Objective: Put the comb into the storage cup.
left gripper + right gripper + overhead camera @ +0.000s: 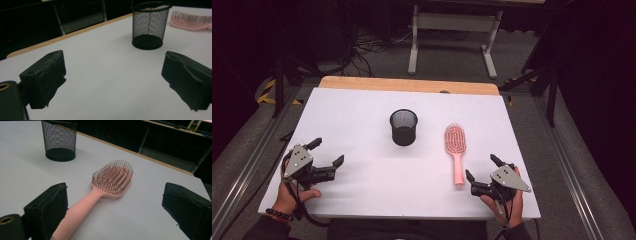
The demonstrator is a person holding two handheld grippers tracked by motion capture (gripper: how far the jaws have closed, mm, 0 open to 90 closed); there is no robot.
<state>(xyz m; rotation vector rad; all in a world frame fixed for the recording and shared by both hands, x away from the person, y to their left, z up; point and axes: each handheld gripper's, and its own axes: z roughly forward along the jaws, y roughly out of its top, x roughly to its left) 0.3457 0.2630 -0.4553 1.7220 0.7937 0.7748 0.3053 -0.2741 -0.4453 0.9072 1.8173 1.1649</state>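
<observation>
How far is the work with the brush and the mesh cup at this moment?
Nothing looks done yet: the pink brush lies flat on the table, bristles up, beside the upright mesh cup, which looks empty. In hand: the right gripper is open, its jaws near the brush handle but not closed on it. The left gripper is open and holds nothing. Left, probably: grasping the brush and moving it.

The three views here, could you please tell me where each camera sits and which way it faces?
High view: above the person's side of the white table, looking forward and down; both hands, left gripper and right gripper show.
Left gripper view: rides that gripper, low, facing the mesh cup; its open jaws show.
Right gripper view: rides that gripper, low, facing the pink hairbrush; its open jaws show.
Shared: all three show cup and brush.
</observation>
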